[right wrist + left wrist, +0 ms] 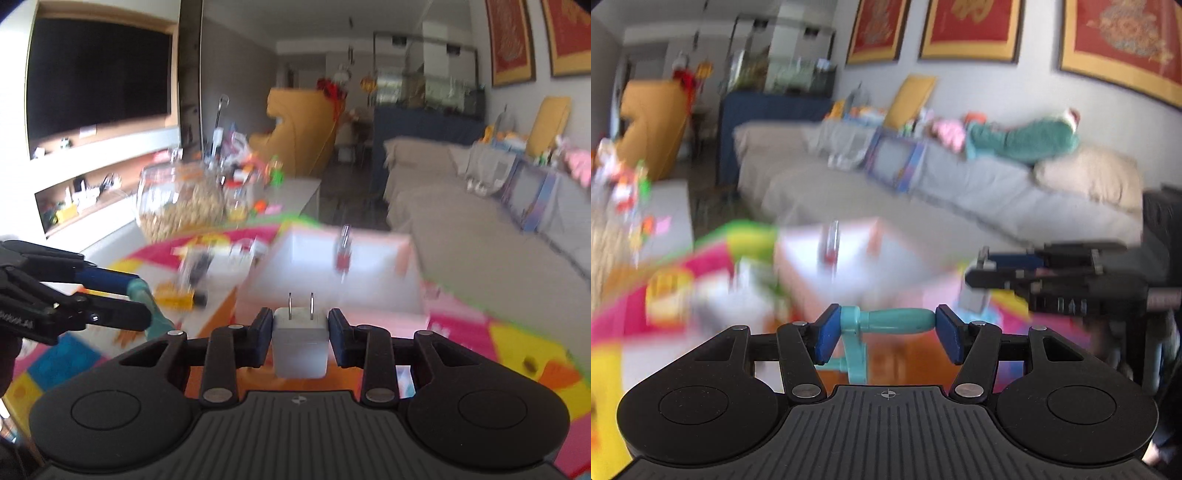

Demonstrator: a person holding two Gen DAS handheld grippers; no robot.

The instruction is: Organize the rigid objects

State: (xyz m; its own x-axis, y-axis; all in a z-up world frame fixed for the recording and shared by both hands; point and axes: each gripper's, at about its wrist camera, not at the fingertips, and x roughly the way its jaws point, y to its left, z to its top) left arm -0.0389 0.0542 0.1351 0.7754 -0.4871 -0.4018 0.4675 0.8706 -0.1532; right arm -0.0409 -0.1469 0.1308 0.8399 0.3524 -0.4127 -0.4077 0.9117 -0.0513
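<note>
Teal plastic toy handle (894, 320) sits crosswise, clamped end to end between the left gripper (886, 328) fingers, while the right gripper (300, 332) fingers squeeze a white plug adapter (300, 341), prongs forward, both seemingly carried toward the white bin (347, 266) ahead.

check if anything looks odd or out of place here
Nothing looks damaged or spilled. The left hand-held gripper holds a teal toy tool crosswise; the right hand-held gripper holds a white plug adapter, prongs forward.
</note>
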